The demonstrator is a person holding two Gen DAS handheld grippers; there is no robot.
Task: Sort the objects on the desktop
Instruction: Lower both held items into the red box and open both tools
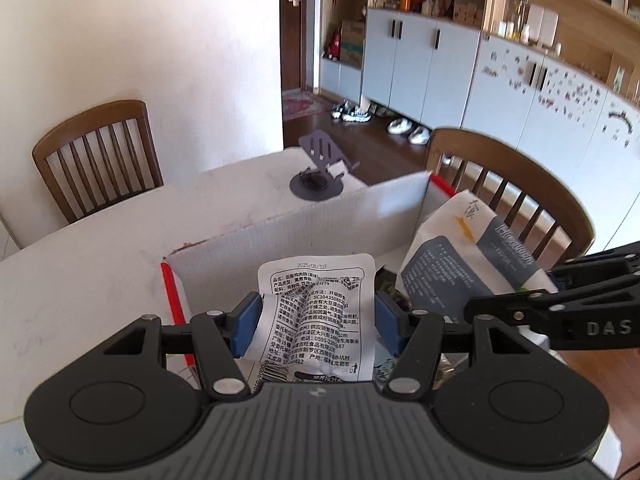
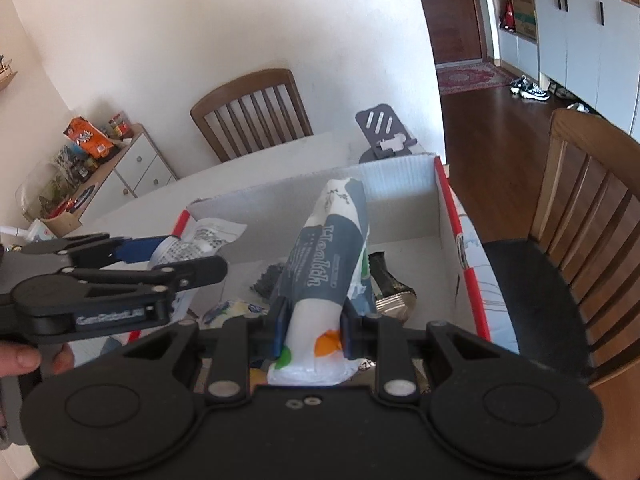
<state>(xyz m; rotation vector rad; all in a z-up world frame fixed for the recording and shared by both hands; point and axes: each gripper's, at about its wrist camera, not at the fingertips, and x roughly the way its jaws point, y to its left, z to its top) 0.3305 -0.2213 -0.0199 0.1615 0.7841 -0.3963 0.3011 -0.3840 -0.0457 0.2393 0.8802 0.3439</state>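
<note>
Nearest each lens, the two tools, both loaded. The left gripper [image 1: 316,322] is clamped on a white printed sachet [image 1: 320,304], its blue pads pressing the crumpled sides. The right gripper [image 2: 312,332] is closed narrowly on a white-and-grey packet [image 2: 332,256] lettered "Health", which juts forward and up from the jaws. A hand [image 2: 20,360] shows at the left edge of the right wrist view, behind the left gripper.

Beneath and just ahead, the open cardboard box [image 1: 304,220], red-trimmed along its rims, stands on the white table [image 1: 80,260] near its right edge. Both held items hang over the box's interior. On the box floor lie a dark foil wrapper [image 2: 390,288], a small yellowish packet [image 2: 236,310] and a dark item too blurred to name.

Beyond the box's far wall, a grey phone stand [image 1: 318,172] remains on the table near its far corner. Two wooden chairs [image 1: 100,152] flank the table.

Progress, as judged: several items are already boxed; two await release; the stand is unsorted, if it belongs to the task.
</note>
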